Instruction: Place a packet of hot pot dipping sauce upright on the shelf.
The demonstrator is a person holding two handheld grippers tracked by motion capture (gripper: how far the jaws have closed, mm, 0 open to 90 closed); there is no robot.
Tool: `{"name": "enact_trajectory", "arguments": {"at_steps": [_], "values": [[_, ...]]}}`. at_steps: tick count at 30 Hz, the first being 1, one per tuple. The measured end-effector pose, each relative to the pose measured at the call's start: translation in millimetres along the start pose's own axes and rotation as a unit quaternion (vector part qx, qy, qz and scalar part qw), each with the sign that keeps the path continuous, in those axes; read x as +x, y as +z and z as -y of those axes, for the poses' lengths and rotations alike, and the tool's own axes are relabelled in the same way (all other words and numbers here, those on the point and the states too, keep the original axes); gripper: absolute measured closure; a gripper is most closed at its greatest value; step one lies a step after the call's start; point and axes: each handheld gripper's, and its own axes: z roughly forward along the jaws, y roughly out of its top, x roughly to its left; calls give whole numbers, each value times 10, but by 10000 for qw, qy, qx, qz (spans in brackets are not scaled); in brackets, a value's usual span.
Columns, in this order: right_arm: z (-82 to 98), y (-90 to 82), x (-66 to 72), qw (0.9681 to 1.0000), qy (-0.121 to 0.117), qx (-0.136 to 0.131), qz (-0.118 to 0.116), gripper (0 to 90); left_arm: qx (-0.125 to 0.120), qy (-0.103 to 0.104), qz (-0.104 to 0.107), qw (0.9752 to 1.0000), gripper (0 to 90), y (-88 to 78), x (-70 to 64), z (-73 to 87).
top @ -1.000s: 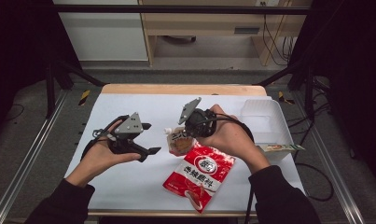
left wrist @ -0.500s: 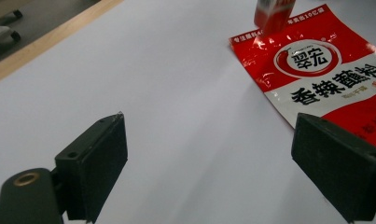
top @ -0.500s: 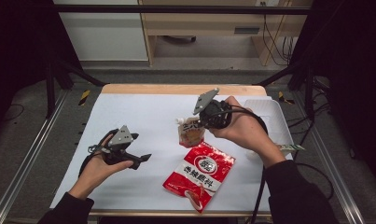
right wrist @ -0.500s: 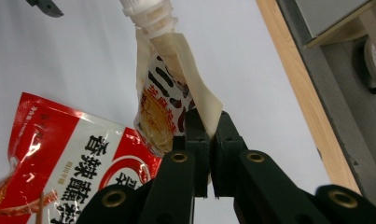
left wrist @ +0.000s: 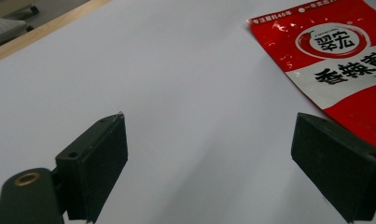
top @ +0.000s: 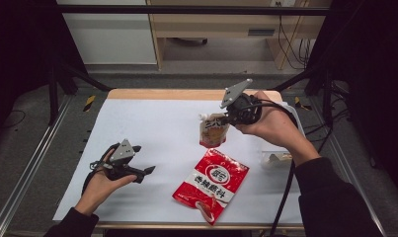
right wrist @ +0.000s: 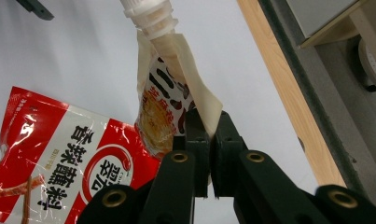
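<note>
My right gripper [top: 225, 119] is shut on the side seam of a small spouted sauce pouch [top: 213, 130], which hangs off the table over its far middle. In the right gripper view the jaws [right wrist: 207, 125] pinch the pouch [right wrist: 161, 107] by its edge, white spout [right wrist: 147, 14] pointing away. A red seasoning packet [top: 212, 184] lies flat on the white sheet near the front. My left gripper [top: 139, 174] rests low at the front left, open, nothing between its pads [left wrist: 98, 156]. The red packet [left wrist: 344, 60] lies ahead of it to the right.
The white sheet [top: 152, 123] covers the table, with a wooden edge [top: 162, 94] at the far side. A small clear packet [top: 275, 159] lies by my right forearm. A clear tray's rim [top: 291, 107] shows behind the right hand. Metal rails run along both sides.
The right gripper has carried the pouch up and toward the far right. The left hand has sunk and drawn back to the front left, away from the pouch.
</note>
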Motion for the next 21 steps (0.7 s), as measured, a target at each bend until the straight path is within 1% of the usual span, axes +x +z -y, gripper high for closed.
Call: {"name": "enact_trajectory", "arguments": {"at_steps": [2, 3, 8, 9, 10, 11, 12, 13, 14, 15, 20, 21], "values": [[21, -40, -34, 10000, -10, 4, 17, 879, -50, -151, 38, 9999, 106, -18, 12, 28], [37, -61, -57, 10000, 29, -44, 12, 879, -60, -193, 45, 9998, 106, -23, 16, 44], [110, -142, -143, 9999, 82, -65, 77, 880, 49, -243, -91, 9997, 105, -61, 60, 159], [125, -157, -156, 9999, 44, -52, 83, 880, 52, -253, -95, 9996, 105, -73, 70, 170], [137, -168, -165, 9999, 39, -55, 100, 879, -3, -308, -125, 9994, 106, -93, 77, 181], [154, -183, -178, 9999, 47, -54, 112, 879, -88, -332, -159, 9993, 108, -112, 84, 191], [172, -200, -192, 9999, 51, -49, 110, 879, -117, -333, -175, 9992, 109, -128, 93, 196], [188, -214, -199, 9999, 71, -69, 104, 880, -116, -319, -211, 9992, 109, -141, 98, 200], [221, -250, -222, 9999, 34, -47, 84, 880, -131, -306, -235, 9992, 107, -154, 104, 207], [221, -250, -222, 9999, 34, -47, 84, 880, -134, -320, -252, 9991, 107, -167, 112, 218], [284, -368, -262, 9999, 45, -56, 140, 879, -106, -421, -397, 9983, 108, -241, 150, 320], [299, -396, -267, 9998, 76, -37, 160, 879, -98, -427, -429, 9981, 109, -250, 154, 335]]}}
